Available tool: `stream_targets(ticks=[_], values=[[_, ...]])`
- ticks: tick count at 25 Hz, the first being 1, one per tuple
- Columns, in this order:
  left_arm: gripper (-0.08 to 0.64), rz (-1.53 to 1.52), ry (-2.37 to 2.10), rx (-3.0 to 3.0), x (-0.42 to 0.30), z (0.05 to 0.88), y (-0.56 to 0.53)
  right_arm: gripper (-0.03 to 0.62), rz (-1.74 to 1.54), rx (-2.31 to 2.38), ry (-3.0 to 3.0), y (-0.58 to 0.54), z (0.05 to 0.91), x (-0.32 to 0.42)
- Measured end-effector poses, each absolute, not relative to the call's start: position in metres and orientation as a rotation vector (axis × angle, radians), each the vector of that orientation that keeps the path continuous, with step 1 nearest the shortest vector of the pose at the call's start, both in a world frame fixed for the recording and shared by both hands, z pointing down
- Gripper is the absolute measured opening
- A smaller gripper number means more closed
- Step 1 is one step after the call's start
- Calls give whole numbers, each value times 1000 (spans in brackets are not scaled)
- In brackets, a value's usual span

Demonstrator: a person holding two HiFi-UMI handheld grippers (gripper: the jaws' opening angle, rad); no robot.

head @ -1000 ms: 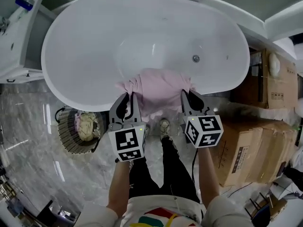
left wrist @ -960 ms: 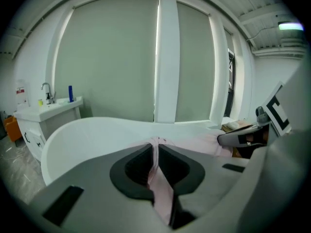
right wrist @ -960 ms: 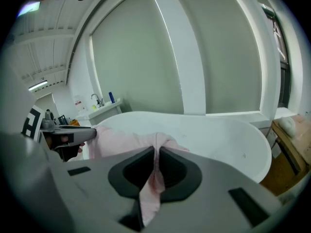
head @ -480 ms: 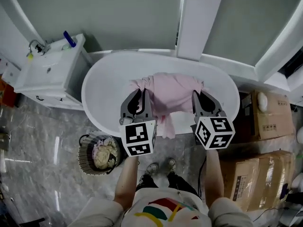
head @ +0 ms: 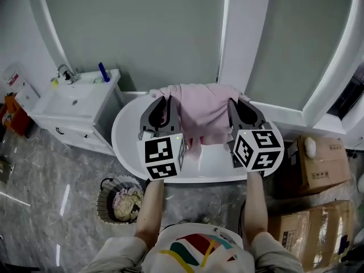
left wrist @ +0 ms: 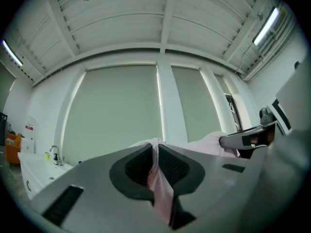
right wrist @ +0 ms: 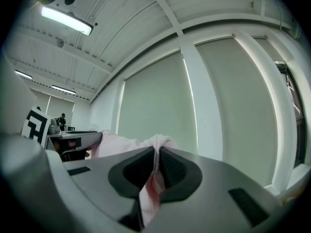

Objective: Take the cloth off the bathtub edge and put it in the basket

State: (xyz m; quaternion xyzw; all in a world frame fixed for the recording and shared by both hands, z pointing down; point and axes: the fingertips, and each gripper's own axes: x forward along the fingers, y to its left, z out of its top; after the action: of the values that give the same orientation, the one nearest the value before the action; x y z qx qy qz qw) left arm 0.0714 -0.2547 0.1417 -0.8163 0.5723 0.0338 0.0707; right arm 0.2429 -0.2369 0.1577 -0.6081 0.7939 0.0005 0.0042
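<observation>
Left gripper (head: 164, 102) and right gripper (head: 234, 104) each clamp the cloth (head: 202, 115); I should hold both pinches firm, swinging together toward the basket (head: 103, 208) at seven o'clock.

Pale pink cloth (head: 202, 115), held up in the air, stretched between left gripper (head: 161, 102) and right gripper (head: 242, 104) (an edge pinched in each), hem hanging down, white oval bathtub (head: 118, 135) behind, round wicker basket (head: 104, 193) on the floor, crumpled fabric (head: 128, 201) inside

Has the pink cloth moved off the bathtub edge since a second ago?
Yes. The cloth has gone up, off the bathtub rim it draped over.
</observation>
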Motion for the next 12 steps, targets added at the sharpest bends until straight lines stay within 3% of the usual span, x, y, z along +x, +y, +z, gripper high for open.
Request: stream_targets(ticks=[12], values=[[52, 130, 1823, -2370, 55, 138, -231, 40, 35, -1788, 2542, -222, 155, 223]])
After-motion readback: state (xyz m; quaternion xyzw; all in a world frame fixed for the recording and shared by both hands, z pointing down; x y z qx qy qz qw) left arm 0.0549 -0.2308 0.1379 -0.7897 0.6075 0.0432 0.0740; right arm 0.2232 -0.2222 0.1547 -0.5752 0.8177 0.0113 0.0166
